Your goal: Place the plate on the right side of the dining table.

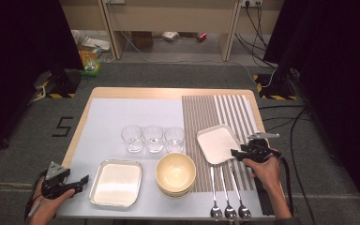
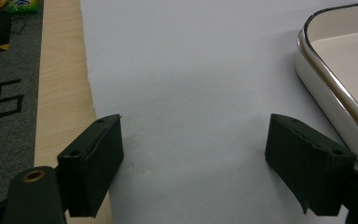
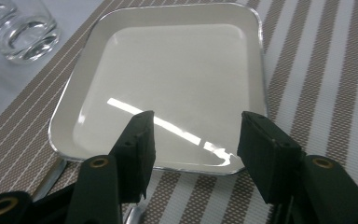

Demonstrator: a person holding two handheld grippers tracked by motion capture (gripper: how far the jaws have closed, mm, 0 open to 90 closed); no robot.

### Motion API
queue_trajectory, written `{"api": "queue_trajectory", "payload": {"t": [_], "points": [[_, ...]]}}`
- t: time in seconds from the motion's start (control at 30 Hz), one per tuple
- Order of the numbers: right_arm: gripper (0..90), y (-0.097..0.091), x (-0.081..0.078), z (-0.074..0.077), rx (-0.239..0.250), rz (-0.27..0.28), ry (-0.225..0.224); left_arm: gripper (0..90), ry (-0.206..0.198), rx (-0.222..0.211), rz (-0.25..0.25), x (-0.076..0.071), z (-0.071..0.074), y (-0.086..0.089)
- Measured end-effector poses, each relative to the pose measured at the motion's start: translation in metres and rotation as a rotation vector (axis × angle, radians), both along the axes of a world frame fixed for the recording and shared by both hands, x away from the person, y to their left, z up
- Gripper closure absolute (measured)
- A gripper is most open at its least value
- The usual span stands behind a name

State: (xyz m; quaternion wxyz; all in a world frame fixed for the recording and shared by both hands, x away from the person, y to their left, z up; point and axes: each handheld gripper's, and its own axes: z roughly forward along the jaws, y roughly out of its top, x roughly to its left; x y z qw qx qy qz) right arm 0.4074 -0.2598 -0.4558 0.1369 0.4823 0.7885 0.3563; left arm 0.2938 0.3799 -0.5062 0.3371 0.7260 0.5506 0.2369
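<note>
I see the pale wooden bench (image 1: 82,123) under a light grey sheet (image 1: 122,115), with a brown-and-white striped woven placemat (image 1: 218,110) over its right part. On the sheet near my left hand lies a white rectangular tray with a chrome rim (image 1: 116,183). On the placemat lies the thing I am working on, a second white rectangular chrome-rimmed tray (image 1: 217,144), turned at an angle; in the right gripper view this tray (image 3: 168,79) sits just beyond the claw tips. Between the two trays stands a stack of cream round bowls (image 1: 175,174). Behind them is a row of three clear drinking glasses (image 1: 153,138). Three metal spoons (image 1: 227,194) lie side by side on the placemat, below the angled tray. My right claw (image 1: 238,153) is at that tray's near right corner, spread, pads off the rim, nothing between them. My left claw (image 1: 82,182) rests at the bench's near left edge, spread wide over bare sheet, pinching nothing.
</note>
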Motion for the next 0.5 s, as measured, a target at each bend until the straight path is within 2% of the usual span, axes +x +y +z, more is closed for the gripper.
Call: {"api": "queue_trajectory", "payload": {"t": [0.2,0.23,0.5], "points": [[42.0,0.007,-0.004,-0.004,-0.019,0.073,-0.028,18.3,-0.008,-0.003,0.005,0.0,-0.001,0.0],[41.3,0.008,-0.005,-0.004,-0.018,0.084,-0.029,18.2,0.001,-0.003,0.0,0.0,0.0,0.0],[35.5,0.012,-0.01,-0.013,-0.04,0.141,-0.013,18.3,-0.014,-0.005,0.007,0.0,-0.001,0.0]]}}
